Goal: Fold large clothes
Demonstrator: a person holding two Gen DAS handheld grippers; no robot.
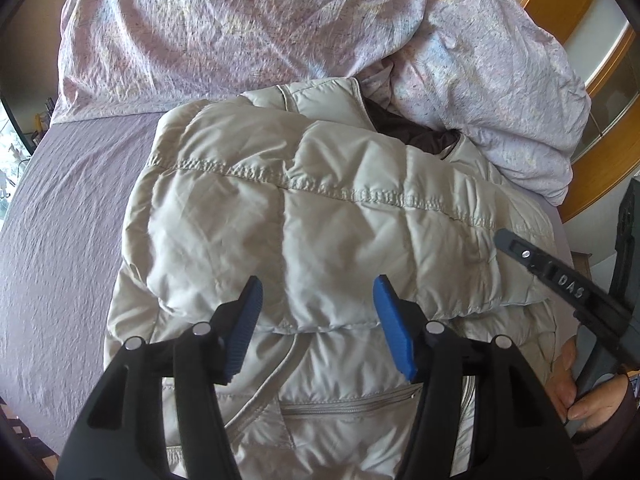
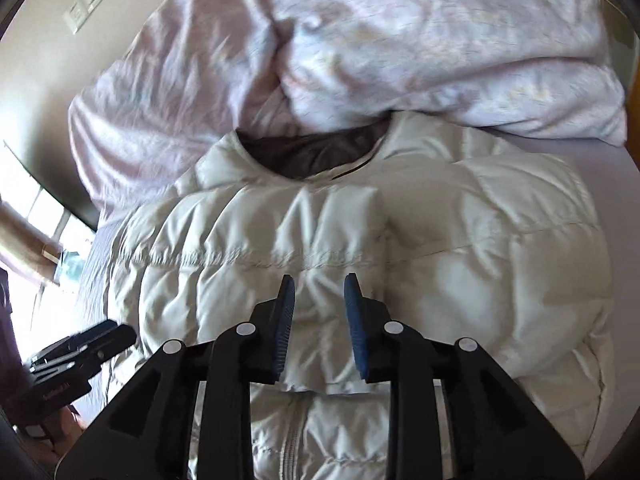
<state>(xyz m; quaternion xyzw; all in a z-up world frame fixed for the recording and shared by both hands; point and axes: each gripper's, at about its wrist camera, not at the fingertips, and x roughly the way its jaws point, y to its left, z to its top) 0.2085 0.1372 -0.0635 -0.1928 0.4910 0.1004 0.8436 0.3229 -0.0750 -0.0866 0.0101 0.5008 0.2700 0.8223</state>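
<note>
While a pale puffer jacket lies partly folded on a purple bed sheet, its collar against a heaped duvet, the left gripper and the right gripper hover over it, jaws parted and empty. The padding looks light, soft and springy, its shell slippery; stitched seams or the hem likely offer the surest hold.

My right gripper hangs over the pale puffer jacket, blue pads parted with nothing between them. The jacket lies on the lilac sheet, its dark-lined collar against the crumpled duvet. At the left edge sits what looks like my left gripper, too blurred to judge its jaws.
</note>
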